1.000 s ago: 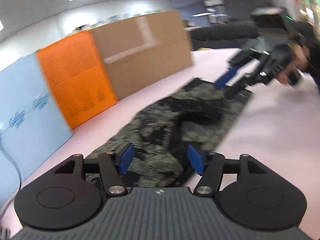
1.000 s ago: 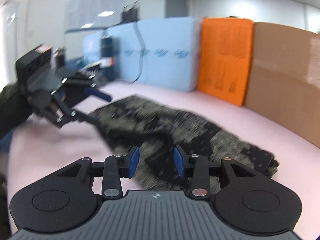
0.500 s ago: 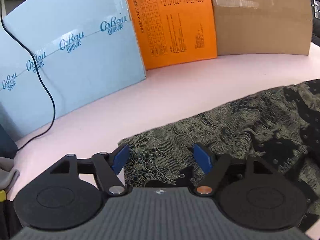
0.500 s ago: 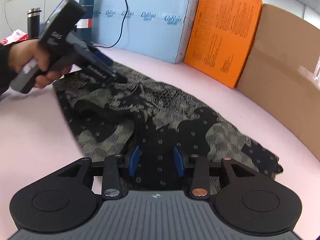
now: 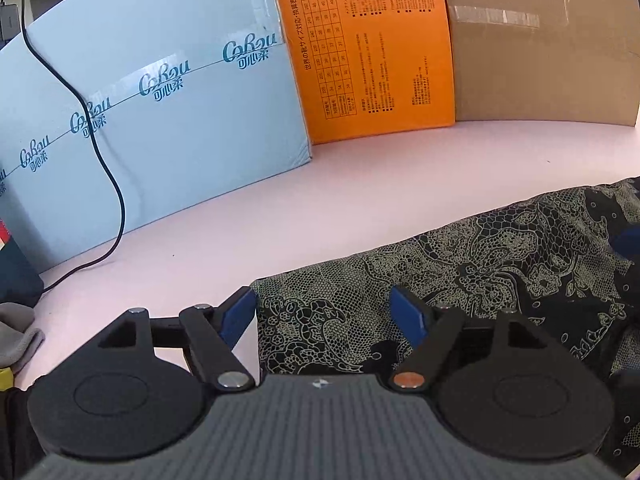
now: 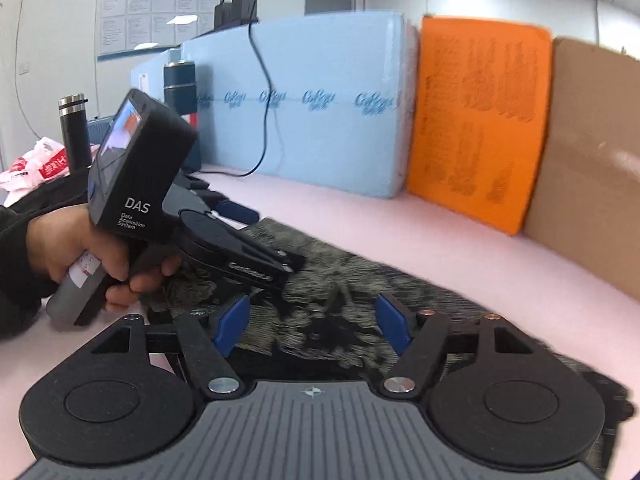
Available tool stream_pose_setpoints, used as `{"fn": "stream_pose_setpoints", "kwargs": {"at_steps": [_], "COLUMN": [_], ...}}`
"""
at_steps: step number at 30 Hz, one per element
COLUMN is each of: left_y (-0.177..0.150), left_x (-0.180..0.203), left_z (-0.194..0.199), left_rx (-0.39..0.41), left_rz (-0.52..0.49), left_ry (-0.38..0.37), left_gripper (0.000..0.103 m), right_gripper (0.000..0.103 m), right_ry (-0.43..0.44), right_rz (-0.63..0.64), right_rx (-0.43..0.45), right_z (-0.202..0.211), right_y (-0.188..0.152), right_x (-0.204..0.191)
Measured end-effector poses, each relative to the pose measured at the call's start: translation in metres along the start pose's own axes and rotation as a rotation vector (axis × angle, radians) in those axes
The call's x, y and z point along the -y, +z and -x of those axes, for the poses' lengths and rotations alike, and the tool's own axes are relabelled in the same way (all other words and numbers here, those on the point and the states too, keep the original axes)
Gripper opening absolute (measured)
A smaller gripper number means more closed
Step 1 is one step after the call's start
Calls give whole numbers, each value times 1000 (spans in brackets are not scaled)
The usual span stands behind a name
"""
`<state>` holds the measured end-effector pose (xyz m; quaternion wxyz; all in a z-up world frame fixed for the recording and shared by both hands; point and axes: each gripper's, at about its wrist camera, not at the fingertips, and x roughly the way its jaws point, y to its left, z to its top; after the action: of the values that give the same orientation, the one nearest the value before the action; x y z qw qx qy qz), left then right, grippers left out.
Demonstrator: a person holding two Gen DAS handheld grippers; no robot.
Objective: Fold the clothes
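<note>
Left wrist, then right wrist: both tools have let go of the laid-out garment

Left wrist view: the left tool stands released, its blue pads spread apart over the near corner of the lace-patterned garment, which has settled flat on the pink bench in front of the blue box; a second ago the cloth was still being dragged. Right wrist view: the right tool is opening, jaws wide with garment beneath but not pinched, where before it was narrower on the fabric. Judging by this, the spread looks finished and a fresh grasp for folding comes next
</note>
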<state>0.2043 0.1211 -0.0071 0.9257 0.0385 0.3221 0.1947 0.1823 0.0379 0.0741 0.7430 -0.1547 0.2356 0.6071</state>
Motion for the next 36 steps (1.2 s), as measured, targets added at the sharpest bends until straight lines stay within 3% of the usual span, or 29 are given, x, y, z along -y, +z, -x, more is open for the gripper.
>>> {"fn": "stream_pose_setpoints", "kwargs": {"at_steps": [2,4,7,9,10,13,16,18,20,29,30,31,32,33,36], "left_y": [1,4,11,7,0,-17,-26,-27,-23,2,-2,-4,-6,-7,-9], "left_x": [-6,-20,-63,-93,-105,-123,-125,-122,-118,-105,-98,-93,-89,-85,-78], "left_z": [5,14,34,41,35,26,17,11,6,-21,-21,-21,-21,-20,-13], "left_rx": [12,28,51,51,28,-36,-75,-66,-58,-7,-2,9,20,27,61], "left_rz": [9,47,190,301,347,407,448,436,409,286,268,247,227,213,221], "left_ry": [-1,-18,-89,-143,-177,-271,-393,-409,-423,-401,-388,-373,-358,-350,-366], "left_gripper": [71,72,82,83,83,83,84,94,100,101,95,81,40,8,3], "right_gripper": [70,70,73,87,87,88,88,88,88,84,57,22,4,4,4], "right_ry": [126,227,155,59,6,-117,-91,-25,15,86,58,51,51,37,10], "right_rz": [-33,-24,-96,-247,-306,-484,-668,-795,-830,-752,-748,-759,-775,-743,-666], "right_rx": [-118,-114,-2,82,109,131,106,73,124,169,163,139,109,105,132], "right_z": [-16,-3,49,87,103,139,149,143,140,86,81,75,68,67,72], "right_y": [-3,-10,-16,-23,-27,-48,-76,-96,-101,-71,-69,-70,-71,-68,-58], "right_x": [-3,-10,9,48,65,116,153,173,182,211,212,213,215,212,199]}}
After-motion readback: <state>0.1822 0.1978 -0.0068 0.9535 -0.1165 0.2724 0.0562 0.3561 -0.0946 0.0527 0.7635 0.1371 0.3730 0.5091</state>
